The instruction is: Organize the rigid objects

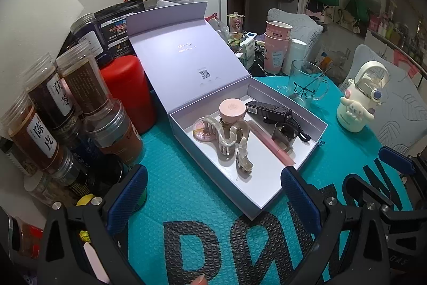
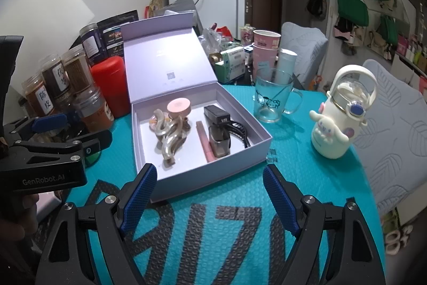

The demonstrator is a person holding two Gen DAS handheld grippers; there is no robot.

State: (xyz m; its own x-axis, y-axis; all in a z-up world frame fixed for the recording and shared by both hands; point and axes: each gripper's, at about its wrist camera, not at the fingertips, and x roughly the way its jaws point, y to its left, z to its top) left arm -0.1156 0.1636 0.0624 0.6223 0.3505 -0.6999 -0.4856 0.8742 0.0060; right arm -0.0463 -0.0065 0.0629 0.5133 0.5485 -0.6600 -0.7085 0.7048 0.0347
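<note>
Our left gripper [image 1: 213, 194] and right gripper [image 2: 208, 191] both hover with fingers spread, grasping nothing, just before the open lilac cardboard box [image 2: 213, 172] on the teal desk [image 2: 307, 178]; inside lie a cream wavy hair claw [image 1: 234, 140] and a black rectangular tube [image 1: 268, 111].

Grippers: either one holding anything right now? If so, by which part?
Nothing is held. The left gripper and right gripper both have their jaws open and empty, short of the open box on the teal mat.

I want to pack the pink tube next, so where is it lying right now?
The pink tube is already inside the open box, lying flat between the wavy hair claw and the dark bottle.
</note>
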